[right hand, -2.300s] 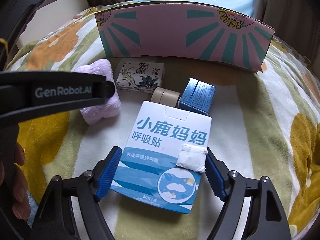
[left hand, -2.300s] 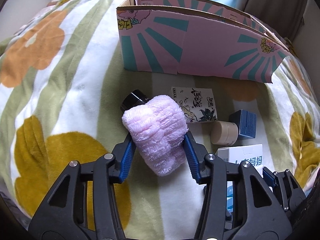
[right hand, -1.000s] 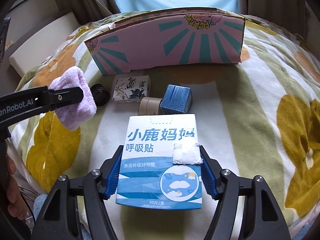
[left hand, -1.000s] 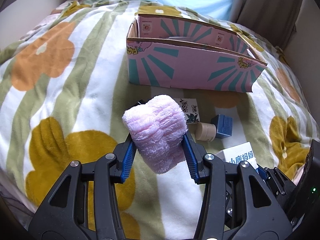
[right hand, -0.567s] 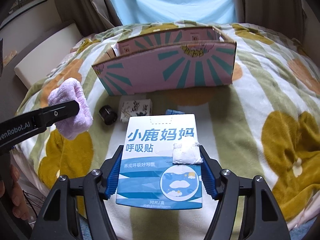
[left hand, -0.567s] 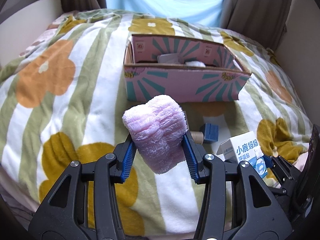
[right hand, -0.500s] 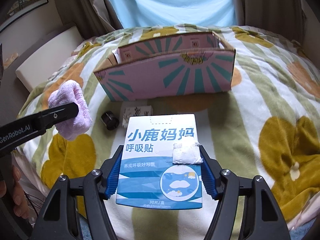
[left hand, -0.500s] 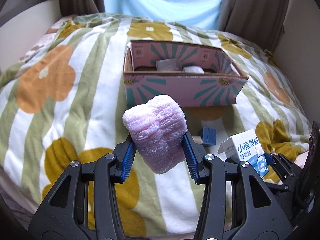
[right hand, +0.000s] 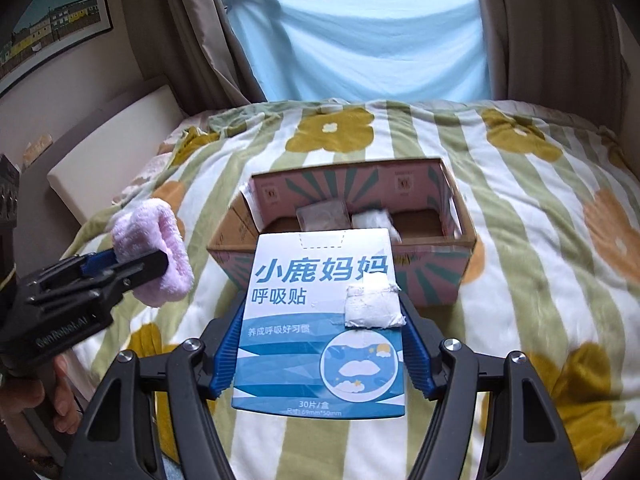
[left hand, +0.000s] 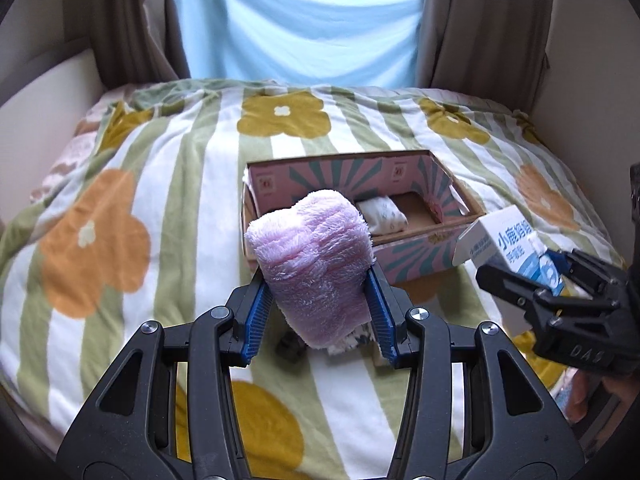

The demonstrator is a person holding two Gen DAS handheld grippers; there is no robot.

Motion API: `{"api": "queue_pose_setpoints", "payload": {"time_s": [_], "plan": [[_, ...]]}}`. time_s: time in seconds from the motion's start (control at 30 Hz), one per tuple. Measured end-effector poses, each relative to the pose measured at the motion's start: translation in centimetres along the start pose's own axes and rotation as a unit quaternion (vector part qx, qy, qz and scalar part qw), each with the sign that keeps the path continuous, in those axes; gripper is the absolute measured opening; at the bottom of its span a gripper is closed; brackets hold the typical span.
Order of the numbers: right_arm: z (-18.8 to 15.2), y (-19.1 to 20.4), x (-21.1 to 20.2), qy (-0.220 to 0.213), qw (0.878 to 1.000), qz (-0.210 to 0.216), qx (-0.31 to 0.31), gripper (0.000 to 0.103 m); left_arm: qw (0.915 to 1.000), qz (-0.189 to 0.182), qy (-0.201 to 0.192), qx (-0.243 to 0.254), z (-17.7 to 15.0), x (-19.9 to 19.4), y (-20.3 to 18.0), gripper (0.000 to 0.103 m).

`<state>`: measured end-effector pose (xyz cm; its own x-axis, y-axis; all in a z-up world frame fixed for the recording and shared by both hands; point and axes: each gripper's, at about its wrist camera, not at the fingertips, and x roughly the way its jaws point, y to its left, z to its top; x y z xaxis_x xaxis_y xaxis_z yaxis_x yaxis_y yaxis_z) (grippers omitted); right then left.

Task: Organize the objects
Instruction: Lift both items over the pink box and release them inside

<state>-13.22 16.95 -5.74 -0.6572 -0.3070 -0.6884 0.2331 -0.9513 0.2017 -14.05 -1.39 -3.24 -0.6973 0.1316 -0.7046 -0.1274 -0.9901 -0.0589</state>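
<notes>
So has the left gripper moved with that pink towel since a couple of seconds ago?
Yes. The left gripper, shut on the pink towel, has risen: the pink box now shows its open inside from above.

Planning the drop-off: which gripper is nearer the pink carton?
Roughly level, neither clearly nearer. Left gripper with its towel sits before the pink carton, near its left end; right gripper faces its middle.

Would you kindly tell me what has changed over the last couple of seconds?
Both tongs rose from the flowered blanket: the left tongs lifted the fluffy pink cloth, the right tongs the blue-and-white paper box, so the pink cardboard box now shows its inside. Both grips are unchanged.
</notes>
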Motion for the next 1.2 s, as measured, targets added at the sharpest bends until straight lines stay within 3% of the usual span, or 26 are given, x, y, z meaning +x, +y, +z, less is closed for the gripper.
{"api": "queue_pose_setpoints", "payload": {"time_s": [0.3,0.5,0.8,1.2], "plan": [[7.0,-1.0,4.0,0.013,1.0,0.007,-0.007,0.064,0.9997,0.0,0.021,0.01,5.4,4.9,1.7,0.042],[9.9,-1.8,8.7,0.033,0.999,0.02,0.004,0.064,0.9982,-0.011,0.059,0.002,6.9,10.3,3.2,0.042],[9.9,-2.8,15.5,0.072,0.996,0.036,0.03,0.064,0.9941,-0.014,0.107,-0.002,5.9,17.0,4.5,0.042],[9.6,-3.0,18.2,0.082,0.995,0.036,0.049,0.065,0.9925,-0.011,0.122,-0.001,5.0,19.3,5.0,0.042]]}}
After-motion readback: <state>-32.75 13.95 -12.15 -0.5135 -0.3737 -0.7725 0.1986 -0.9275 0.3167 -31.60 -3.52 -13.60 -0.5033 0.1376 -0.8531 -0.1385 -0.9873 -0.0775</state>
